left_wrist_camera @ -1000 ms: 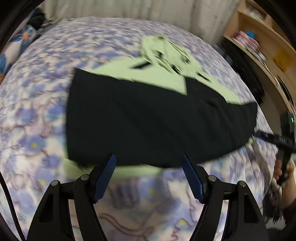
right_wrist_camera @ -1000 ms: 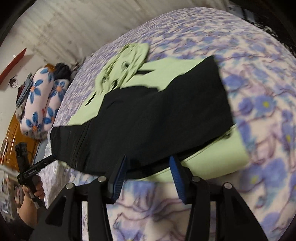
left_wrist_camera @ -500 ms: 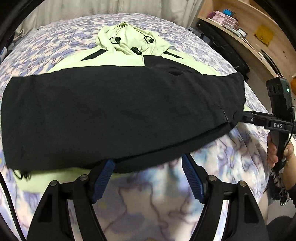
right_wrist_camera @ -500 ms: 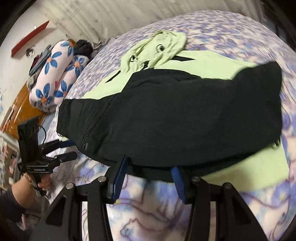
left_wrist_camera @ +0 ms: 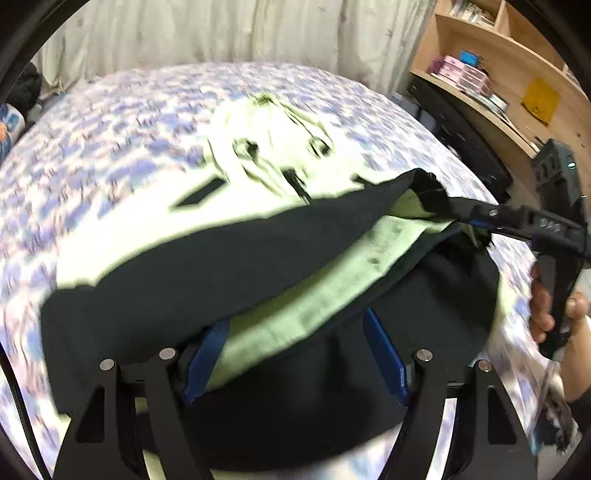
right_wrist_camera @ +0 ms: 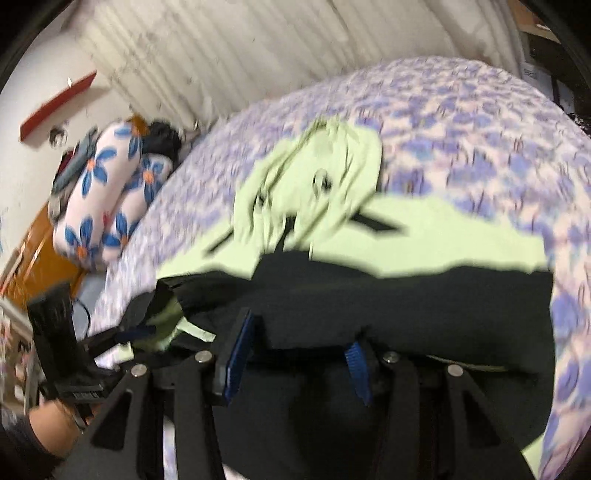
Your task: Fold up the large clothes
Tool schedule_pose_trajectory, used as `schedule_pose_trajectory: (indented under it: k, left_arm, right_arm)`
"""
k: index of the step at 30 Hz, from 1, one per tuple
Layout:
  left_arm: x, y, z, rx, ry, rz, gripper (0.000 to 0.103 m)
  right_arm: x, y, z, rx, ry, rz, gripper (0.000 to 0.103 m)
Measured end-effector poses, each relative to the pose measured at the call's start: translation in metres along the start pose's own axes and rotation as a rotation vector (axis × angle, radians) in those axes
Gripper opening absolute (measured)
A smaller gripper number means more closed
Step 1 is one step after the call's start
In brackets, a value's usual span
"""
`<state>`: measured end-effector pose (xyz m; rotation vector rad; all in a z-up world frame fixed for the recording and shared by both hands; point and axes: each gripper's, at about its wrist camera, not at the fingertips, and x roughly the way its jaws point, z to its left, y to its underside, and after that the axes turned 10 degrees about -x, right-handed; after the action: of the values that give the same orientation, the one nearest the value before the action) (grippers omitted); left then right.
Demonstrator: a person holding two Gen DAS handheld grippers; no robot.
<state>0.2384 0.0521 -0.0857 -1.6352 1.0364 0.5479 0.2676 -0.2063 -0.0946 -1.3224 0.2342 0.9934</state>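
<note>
A black and light-green hooded jacket (left_wrist_camera: 229,273) lies on the flowered bed, its green hood (left_wrist_camera: 266,144) at the far end. Its black lower hem is lifted off the bed. In the left wrist view the hem drapes between my left gripper's blue pads (left_wrist_camera: 207,354), and my right gripper (left_wrist_camera: 476,223) is shut on the hem's corner at the right. In the right wrist view the jacket (right_wrist_camera: 406,302) covers my right gripper (right_wrist_camera: 295,354), and my left gripper (right_wrist_camera: 136,332) grips the hem at the left.
The bed (left_wrist_camera: 110,122) has a purple flowered sheet. Flowered pillows (right_wrist_camera: 107,192) lie at its left end. A wooden shelf unit (left_wrist_camera: 498,85) stands on the right, a curtain (left_wrist_camera: 221,33) behind the bed.
Both grippers have closed in on the jacket's lower hem and raised it off the bed. The hem now folds up, showing the green inner side.
</note>
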Motion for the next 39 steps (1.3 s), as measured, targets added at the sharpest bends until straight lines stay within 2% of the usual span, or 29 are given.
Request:
schedule_pose_trajectory:
  k: [3,8,12,16,20,25,27,32,35,39]
  left_arm:
    - [0.013,-0.024,0.001,0.007,-0.047,-0.039,0.073]
    - [0.045,-0.063,0.009,0.002,-0.197,-0.095,0.073]
    - [0.067,-0.085,0.020,-0.010,-0.319,-0.108,0.073]
    - [0.077,-0.101,0.026,-0.005,-0.399,-0.125,0.073]
    - [0.063,-0.109,0.034,-0.067,-0.366,-0.148,0.073]
    - [0.042,-0.100,0.055,-0.093,-0.349,-0.159,0.073]
    - [0.028,-0.092,0.071,-0.130,-0.324,-0.165,0.073]
    - [0.002,-0.074,0.119,-0.253,-0.268,-0.191,0.074]
    - [0.007,-0.069,0.145,-0.309,-0.297,-0.149,0.074]
    - [0.025,-0.067,0.166,-0.362,-0.282,-0.084,0.074]
  right_arm:
    - [0.004,-0.023,-0.007,0.005,0.041,-0.045,0.048]
    - [0.013,-0.048,-0.019,0.024,0.101,-0.068,0.048]
    - [0.010,-0.053,-0.026,0.037,0.104,-0.080,0.048]
    - [0.006,-0.048,-0.038,0.029,0.150,-0.056,0.048]
    - [-0.003,-0.034,-0.064,0.081,0.181,-0.036,0.048]
    - [-0.016,-0.013,-0.096,0.113,0.236,-0.015,0.048]
    - [-0.018,-0.004,-0.106,0.110,0.276,0.006,0.048]
    - [-0.014,0.006,-0.122,0.103,0.311,0.038,0.048]
    - [-0.003,0.005,-0.133,0.117,0.313,0.059,0.048]
    - [0.019,-0.001,-0.143,0.111,0.349,0.099,0.048]
